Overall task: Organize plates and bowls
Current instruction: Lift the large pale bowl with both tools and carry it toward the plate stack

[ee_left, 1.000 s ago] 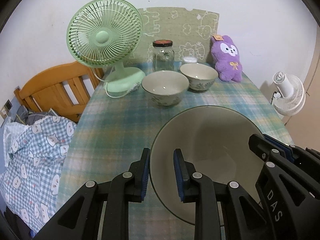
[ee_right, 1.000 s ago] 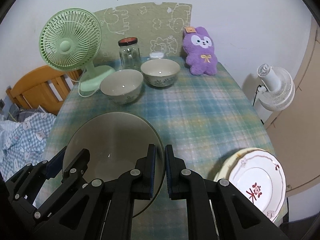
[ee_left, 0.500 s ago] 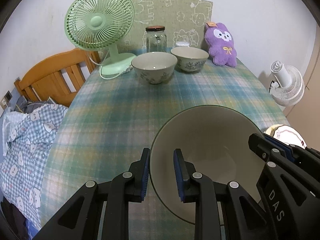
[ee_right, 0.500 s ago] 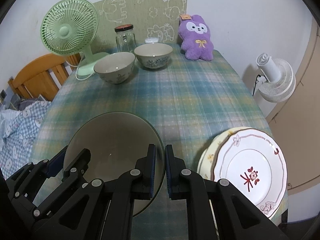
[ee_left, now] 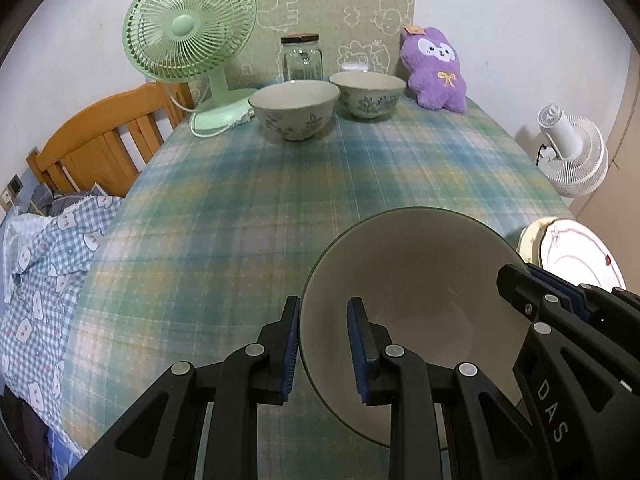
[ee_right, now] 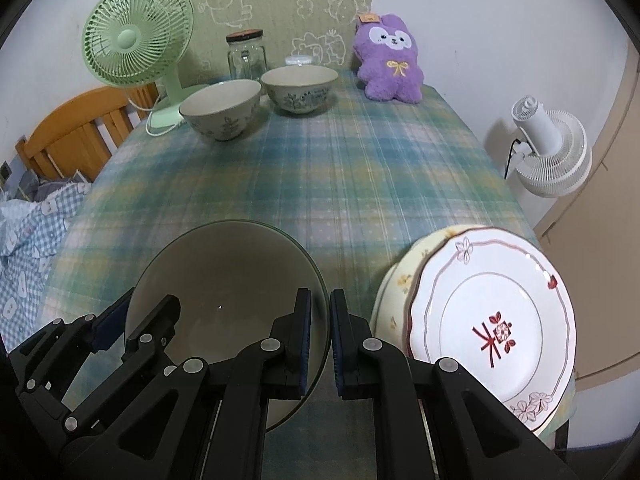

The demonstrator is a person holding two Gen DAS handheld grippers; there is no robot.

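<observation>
while both grippers clamp opposite sides of its rim, the large bowl [ee_left: 412, 280] hangs tilted above the near end of the plaid tablecloth [ee_left: 300, 184], its pale inside facing the cameras. the left gripper [ee_left: 322, 344] pinches the bowl's left rim, one blue pad outside the wall and one inside. the right gripper [ee_right: 320, 338] is pressed together on the right rim, the thin edge sandwiched between its pads. just to the right of the bowl, at the table's near right corner, a white plate with red flower marks [ee_right: 492, 328] lies on top of a yellowish plate [ee_right: 400, 280], the upper one shifted a little to the right. at the far end two patterned bowls [ee_right: 222, 114] [ee_right: 300, 88] stand upright side by side, close together but whether touching is unclear. behind them are a glass jar [ee_right: 246, 56], a green desk fan [ee_right: 138, 44] and a purple plush toy [ee_right: 390, 64].
</observation>
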